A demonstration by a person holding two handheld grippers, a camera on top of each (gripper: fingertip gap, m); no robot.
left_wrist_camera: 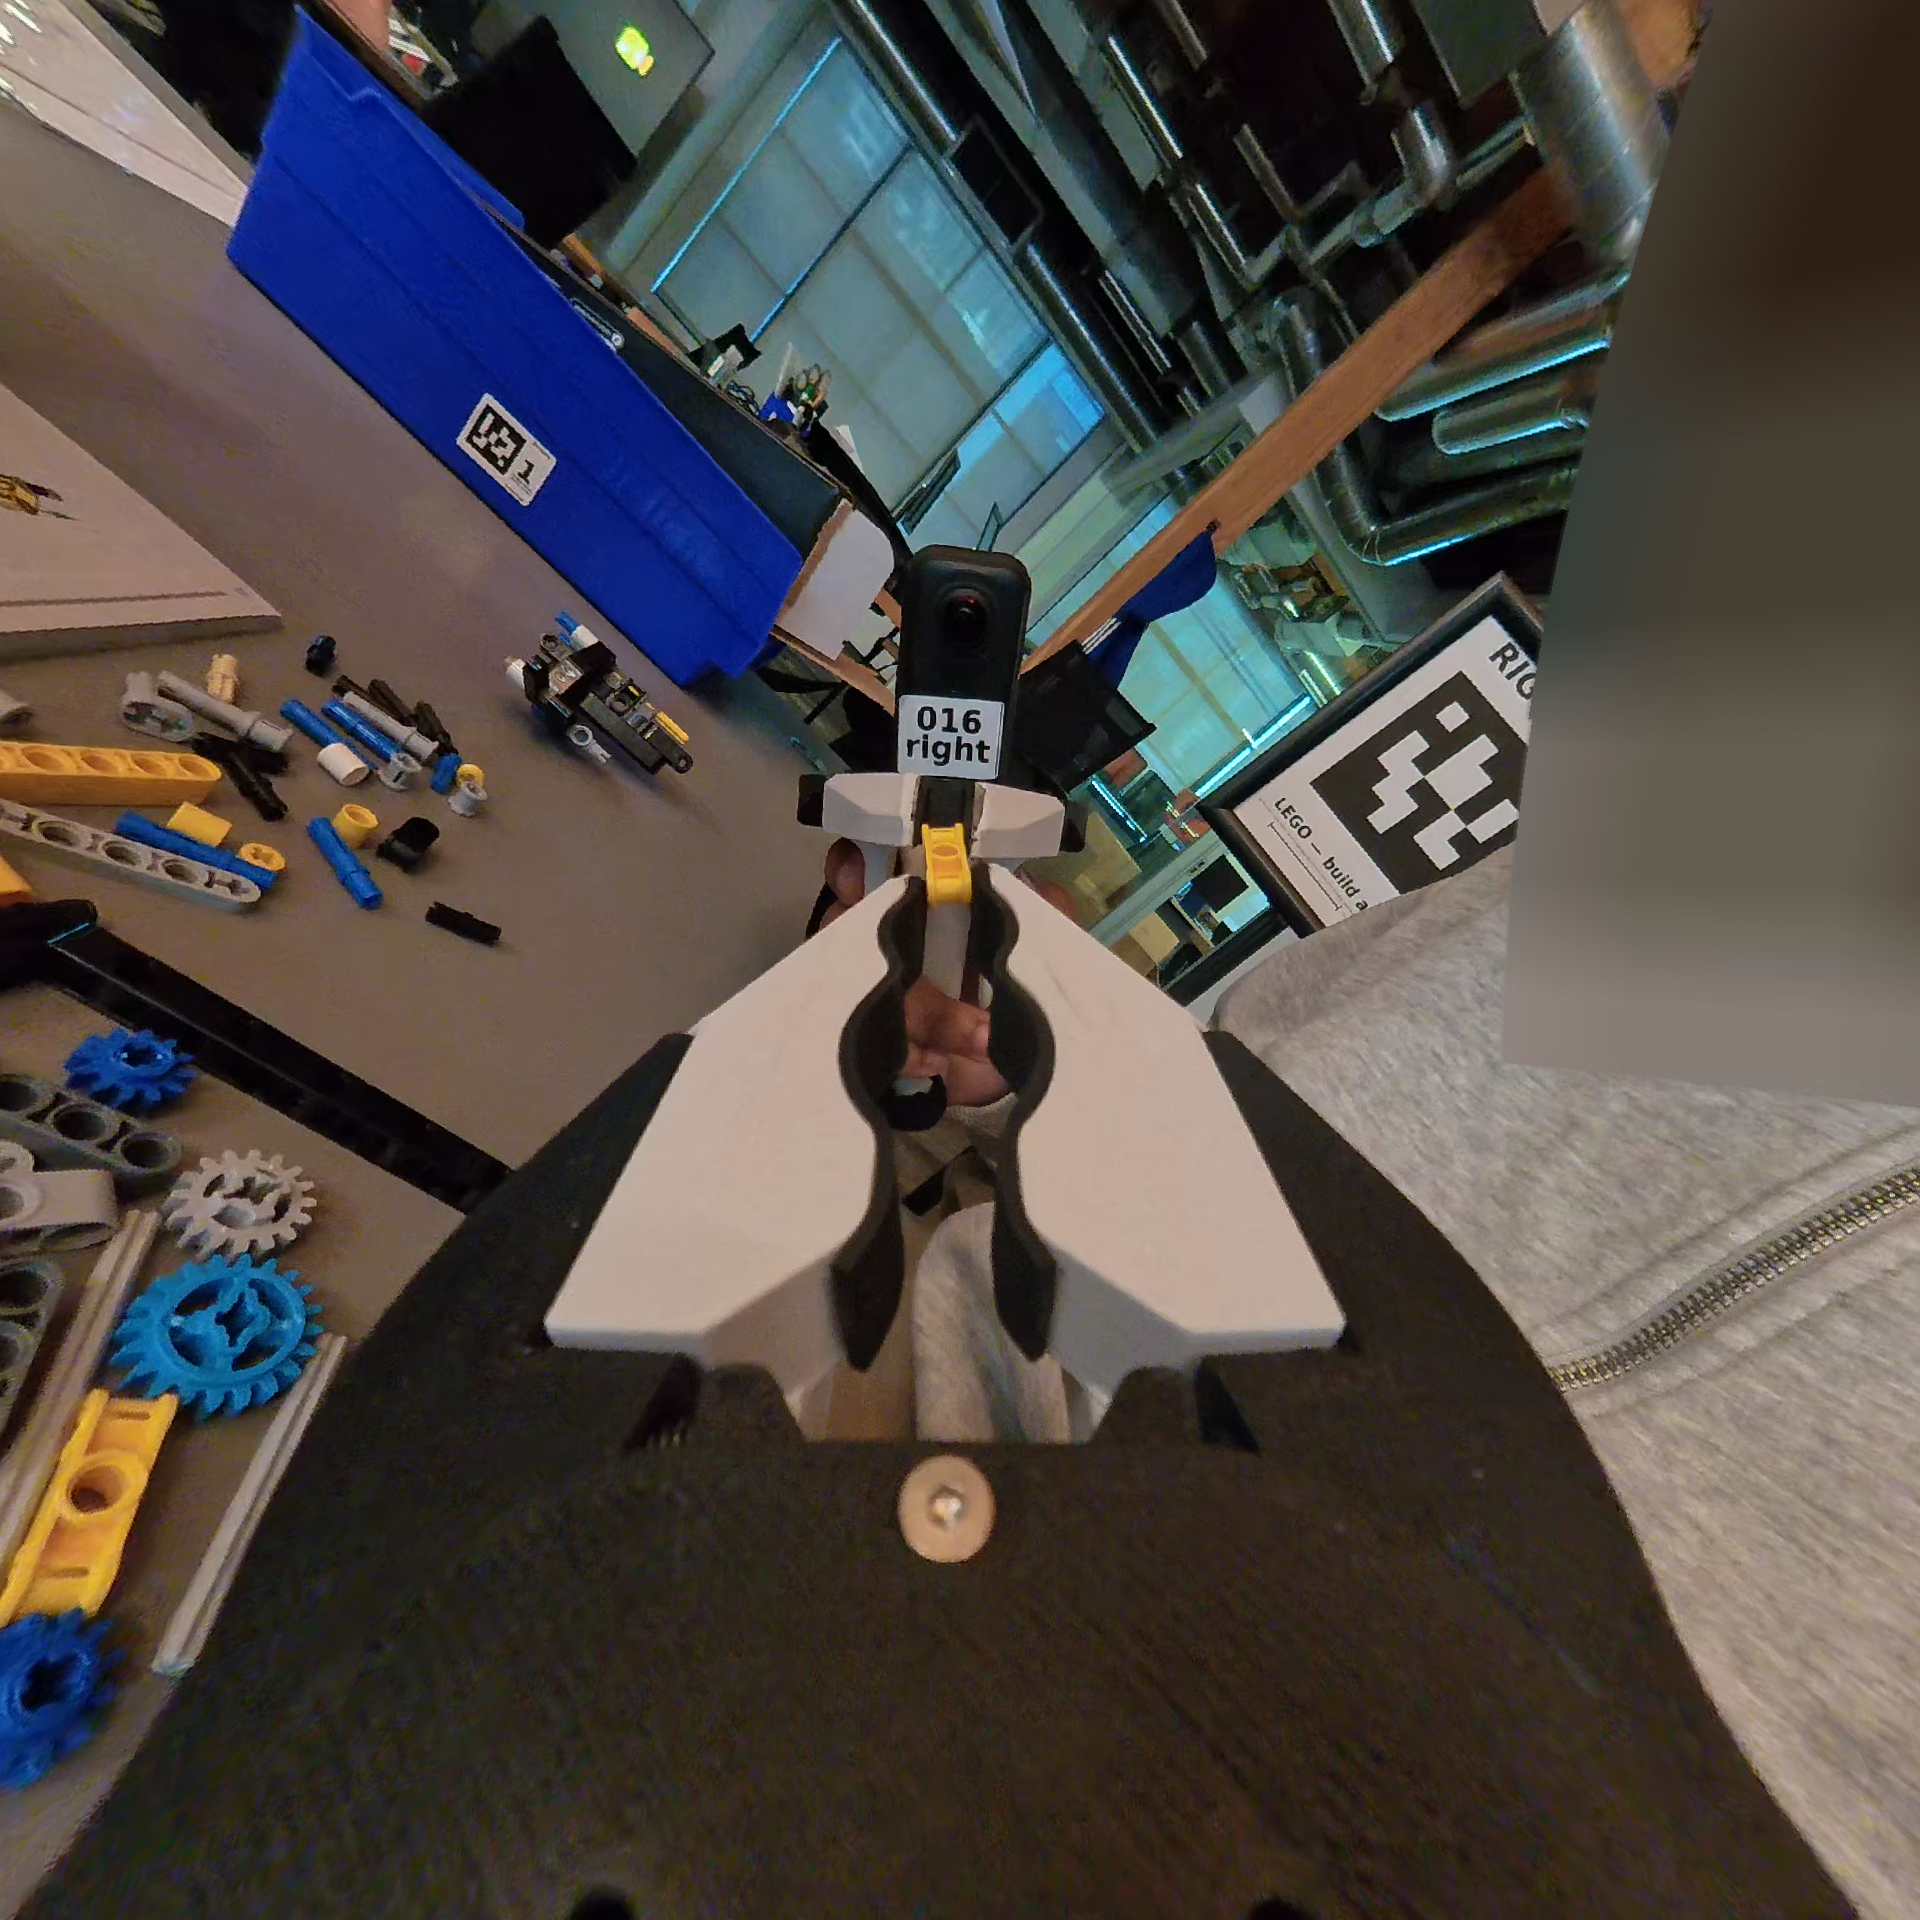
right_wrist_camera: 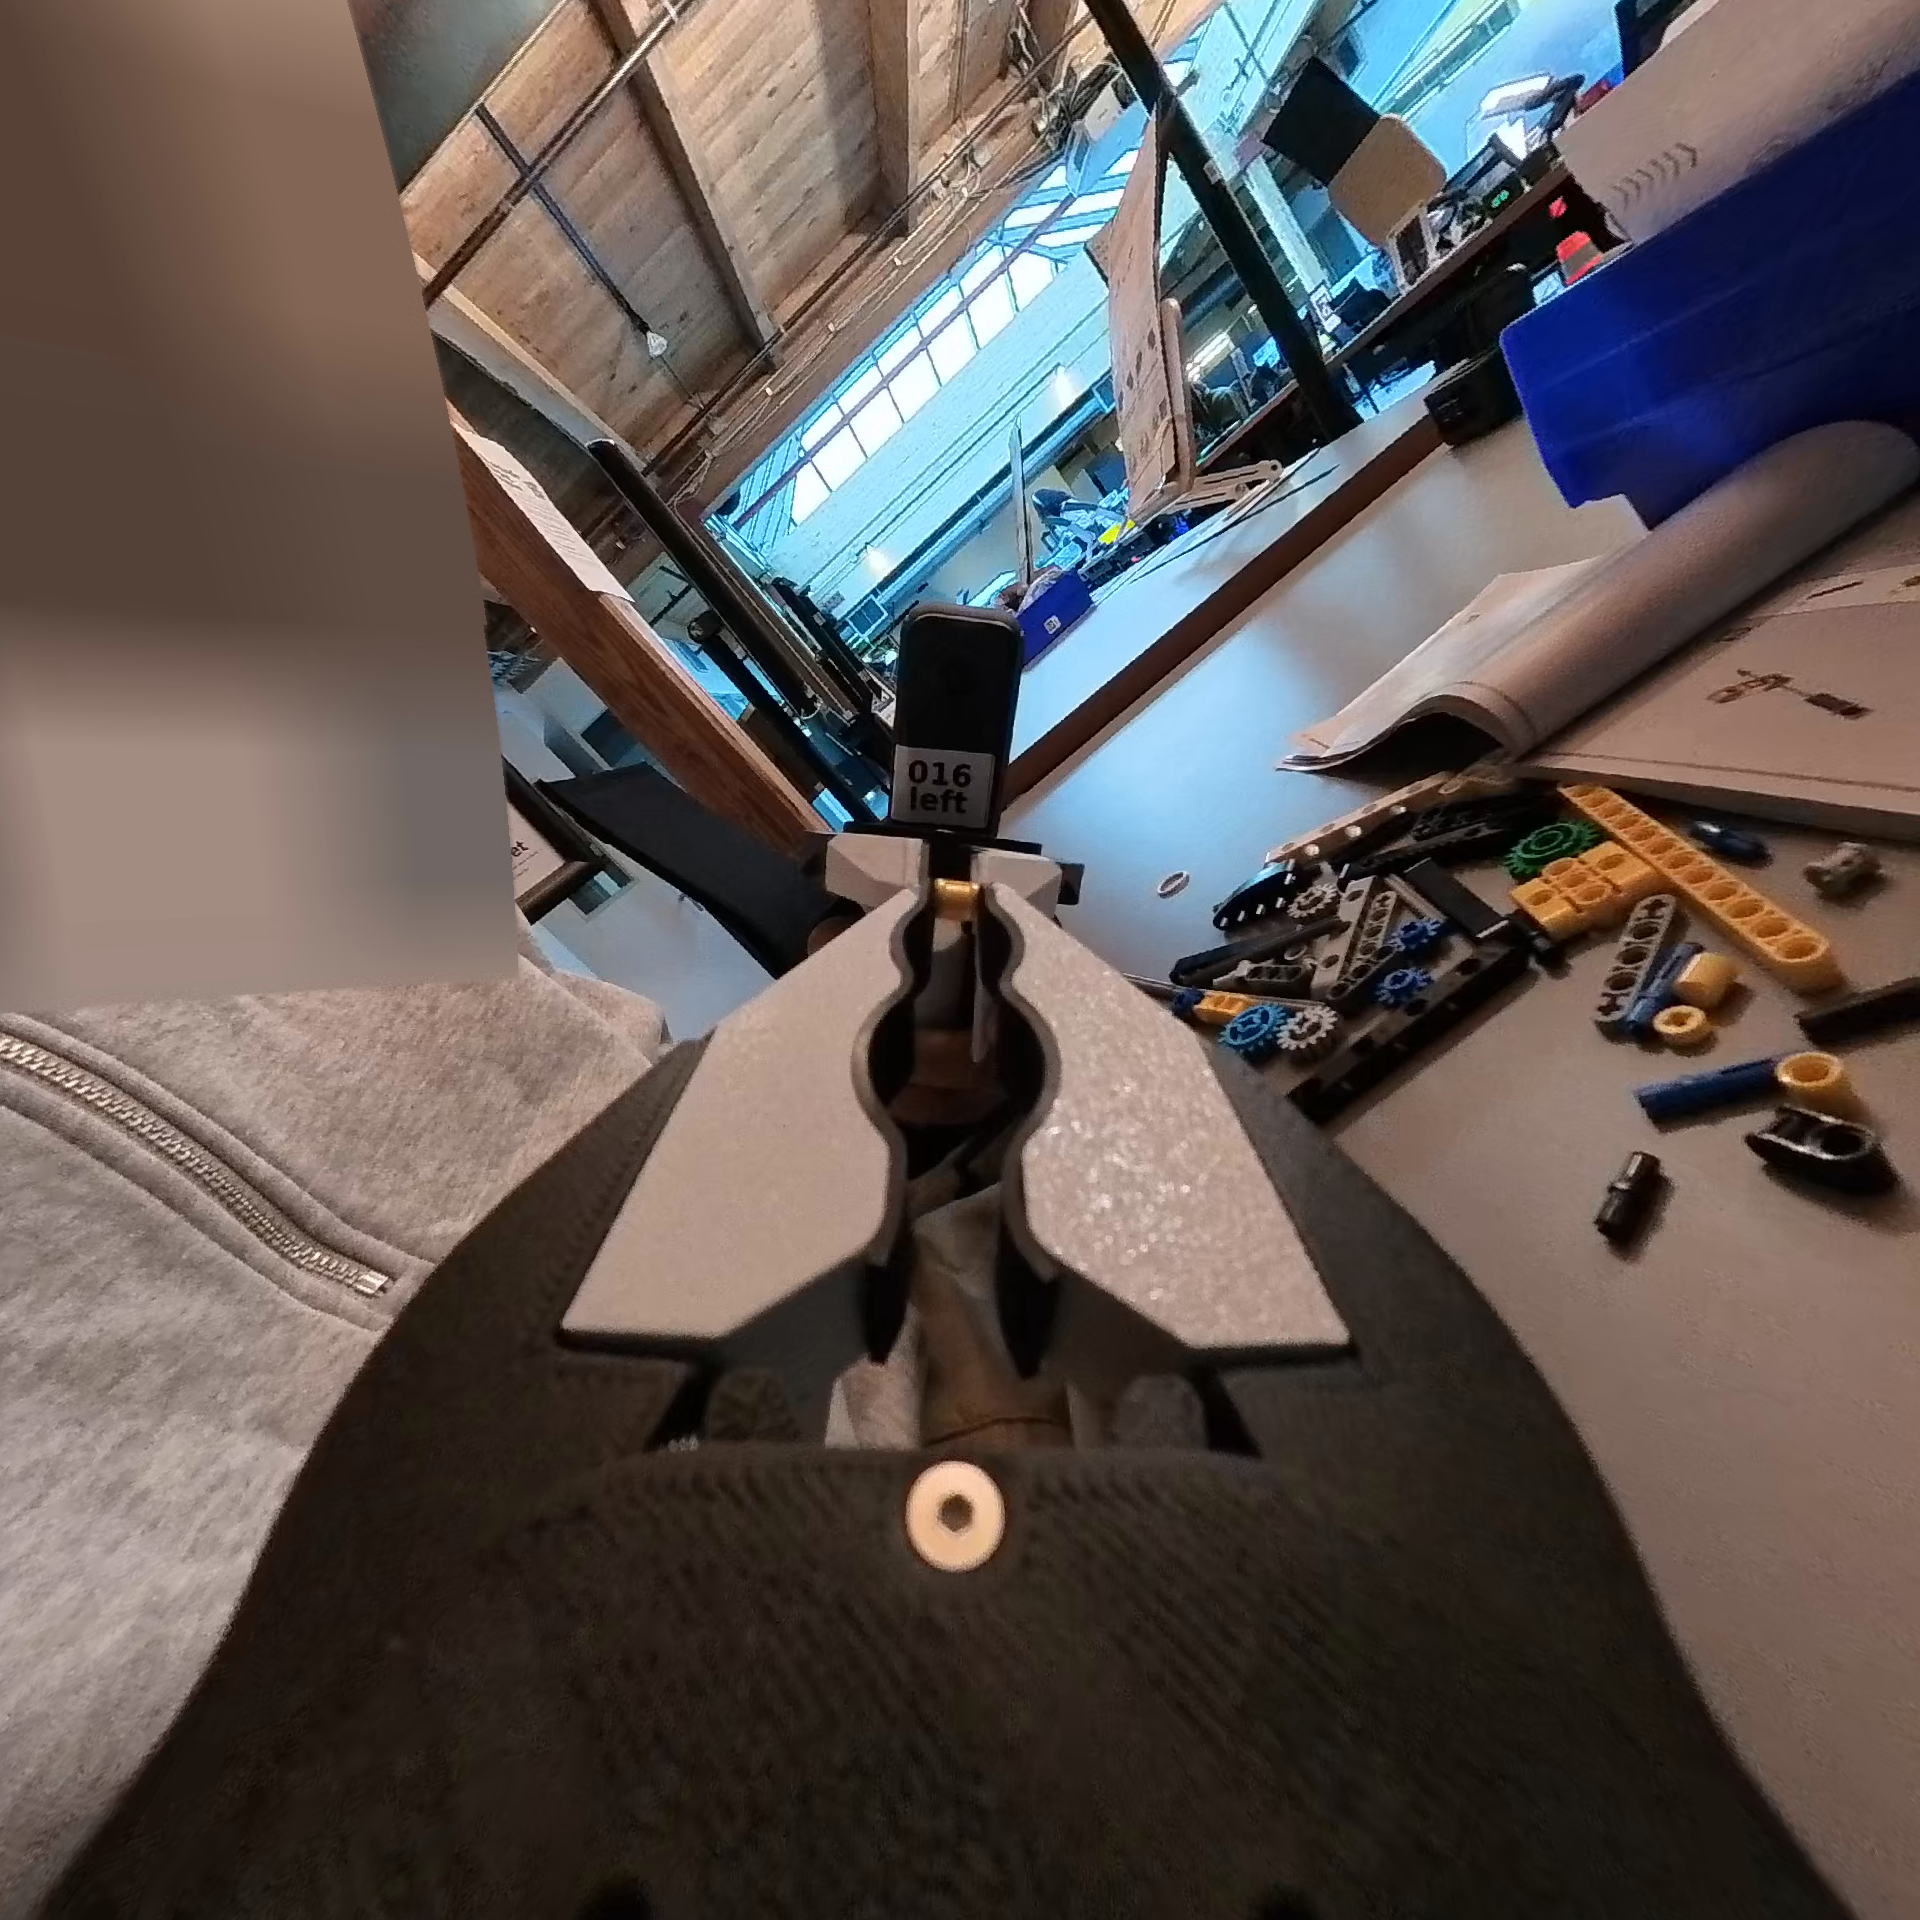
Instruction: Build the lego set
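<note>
A: Both grippers meet nose to nose above the grey counter (left_wrist_camera: pixel 582 894). Left gripper (left_wrist_camera: pixel 943 914) fingers clenched on a small yellow-and-grey plastic lego connector (left_wrist_camera: pixel 945 868).

B: Right gripper (right_wrist_camera: pixel 954 914) pinches its far end. Likely mid-join; next, press straight, aligned.

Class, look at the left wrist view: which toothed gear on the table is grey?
The small grey gear, lying just above the large light-blue gear; every other gear is blue.
</note>
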